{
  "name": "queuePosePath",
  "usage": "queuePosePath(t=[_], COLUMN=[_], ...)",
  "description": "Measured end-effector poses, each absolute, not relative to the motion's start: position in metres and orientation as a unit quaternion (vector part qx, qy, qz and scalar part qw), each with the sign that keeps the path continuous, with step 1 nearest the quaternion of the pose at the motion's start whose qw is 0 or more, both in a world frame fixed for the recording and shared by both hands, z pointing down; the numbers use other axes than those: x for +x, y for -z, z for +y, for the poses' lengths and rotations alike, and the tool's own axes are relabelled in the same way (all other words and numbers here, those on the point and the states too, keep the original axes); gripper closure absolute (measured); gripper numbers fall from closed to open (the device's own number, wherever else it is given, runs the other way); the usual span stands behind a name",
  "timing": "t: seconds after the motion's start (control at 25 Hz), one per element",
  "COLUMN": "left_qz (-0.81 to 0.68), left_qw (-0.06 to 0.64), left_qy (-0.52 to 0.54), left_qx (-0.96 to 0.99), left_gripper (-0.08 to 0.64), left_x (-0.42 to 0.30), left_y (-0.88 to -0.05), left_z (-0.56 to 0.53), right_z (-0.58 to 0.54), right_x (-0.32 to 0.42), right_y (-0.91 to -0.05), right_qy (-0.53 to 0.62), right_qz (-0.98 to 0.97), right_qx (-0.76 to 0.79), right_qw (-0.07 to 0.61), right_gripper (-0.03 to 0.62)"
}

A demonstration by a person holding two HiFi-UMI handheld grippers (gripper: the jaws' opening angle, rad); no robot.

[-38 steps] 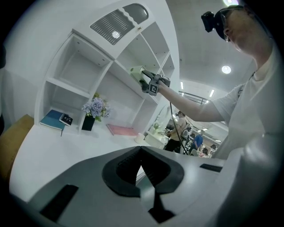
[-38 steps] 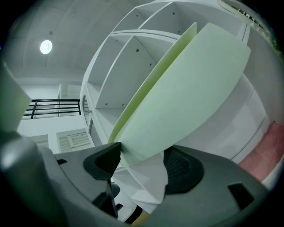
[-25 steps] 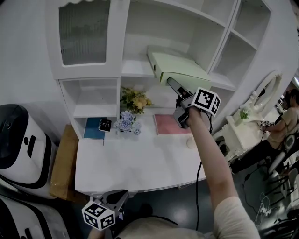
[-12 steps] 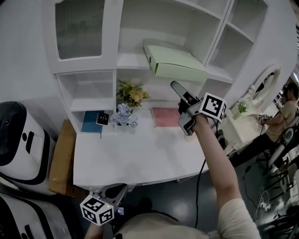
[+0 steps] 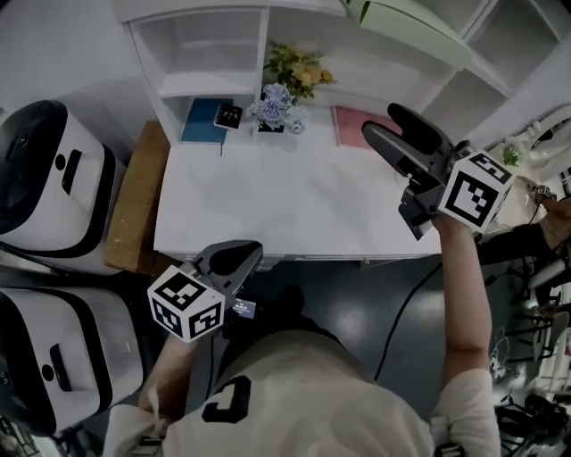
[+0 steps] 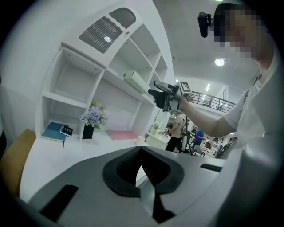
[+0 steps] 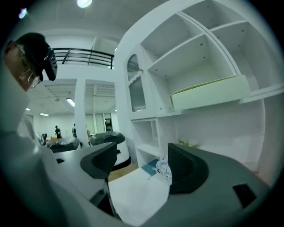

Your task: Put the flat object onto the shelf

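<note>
down low, close to the person's body, the left gripper [image 5: 234, 256] is by the front edge of the white table [image 5: 294, 210]. its two fingers are pressed together and there is nothing in them. the right gripper [image 5: 382, 123] is held up over the right end of the table. its fingers are spread wide and nothing is between them. beside the table, on the left, is a brown box [image 5: 134, 192], and past that are two big white and black machines [image 5: 40, 174]. at the back of the table stands a pot of flowers [image 5: 278, 105]. left of the flowers lies a blue book [image 5: 202, 122] with a small black thing [image 5: 228, 114] on it. right of the flowers lies a flat pink thing [image 5: 352, 125]. the white shelf [image 5: 223, 85] stands up behind all of this. the flat green folder [image 5: 419, 22] lies on a high board of the shelf, and no gripper touches it.
</note>
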State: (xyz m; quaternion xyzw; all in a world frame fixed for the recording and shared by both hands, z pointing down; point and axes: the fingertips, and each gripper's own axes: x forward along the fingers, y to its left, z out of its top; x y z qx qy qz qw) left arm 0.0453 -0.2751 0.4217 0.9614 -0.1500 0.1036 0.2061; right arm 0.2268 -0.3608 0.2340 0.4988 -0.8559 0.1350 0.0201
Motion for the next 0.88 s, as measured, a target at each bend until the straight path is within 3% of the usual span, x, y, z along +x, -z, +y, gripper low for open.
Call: queuePosePath(t=[0.24, 0.44, 0.56, 0.88], left_qz=[-0.170, -0.180, -0.187, -0.194], left_qw=[0.208, 0.212, 0.218, 0.214], left_qy=[-0.101, -0.100, -0.100, -0.092], left_qx=[0.958, 0.955, 0.953, 0.953], left_gripper=[0.546, 0.546, 0.546, 0.546], left_x=[0.031, 0.020, 0.015, 0.004], left_y=[-0.418, -0.426, -0.431, -0.426], left_z=[-0.275, -0.271, -0.269, -0.265], right_z=[-0.322, -0.309, -0.304, -0.279], right_x=[0.181, 0.152, 0.138, 0.105], right_y=[-0.272, -0.304, -0.319, -0.334], right_qy=[-0.071, -0.057, -0.075, -0.178], right_qz=[-0.878, -0.889, -0.893, -0.891], right_qx=[0.458, 0.428, 0.419, 0.415], right_qw=[0.123, 0.154, 0.146, 0.042], right_gripper=[0.222, 0.222, 0.224, 0.227])
